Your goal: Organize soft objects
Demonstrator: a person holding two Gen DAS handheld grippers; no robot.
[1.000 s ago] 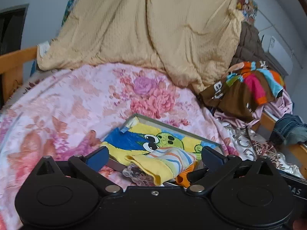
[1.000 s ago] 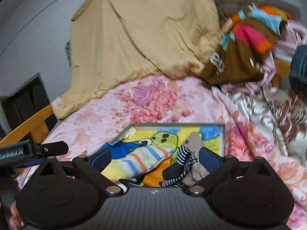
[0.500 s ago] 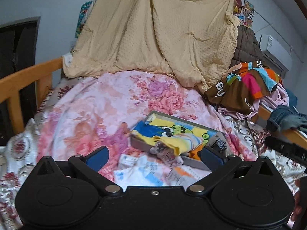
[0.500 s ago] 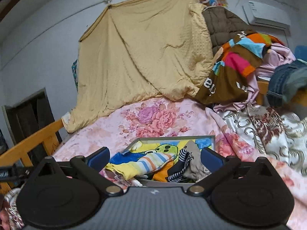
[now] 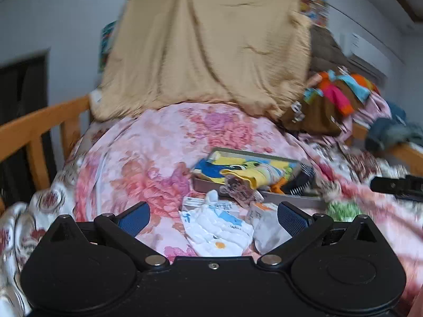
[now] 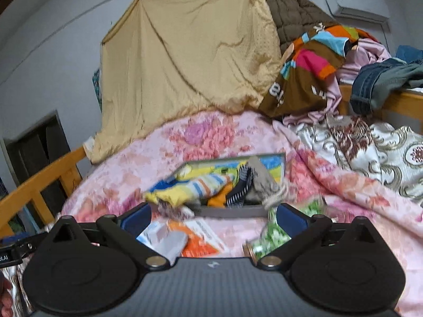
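A shallow grey box (image 5: pixel 288 198) with a cartoon lining lies on the pink floral bedspread (image 5: pixel 148 163). It holds a yellow striped sock (image 5: pixel 261 175), an orange piece and dark striped socks (image 6: pixel 238 192), with a grey sock (image 6: pixel 260 182) at the right. My left gripper (image 5: pixel 212 218) is open and empty, held back from the box above white packets (image 5: pixel 219 231). My right gripper (image 6: pixel 212 218) is open and empty, near the box's front wall (image 6: pixel 230 211). A green patterned roll (image 6: pixel 272 237) lies by its right finger.
A tan blanket (image 6: pixel 190 52) hangs at the back. Piled clothes (image 6: pixel 312 71) and jeans (image 6: pixel 383 82) sit at the right on a wooden rail. A wooden bed rail (image 5: pixel 34 137) runs along the left. An orange and white packet (image 6: pixel 195 237) lies before the box.
Both grippers have pulled back and up from the box, so more of the bed and the packets in front of the box show. Both stay open and empty.
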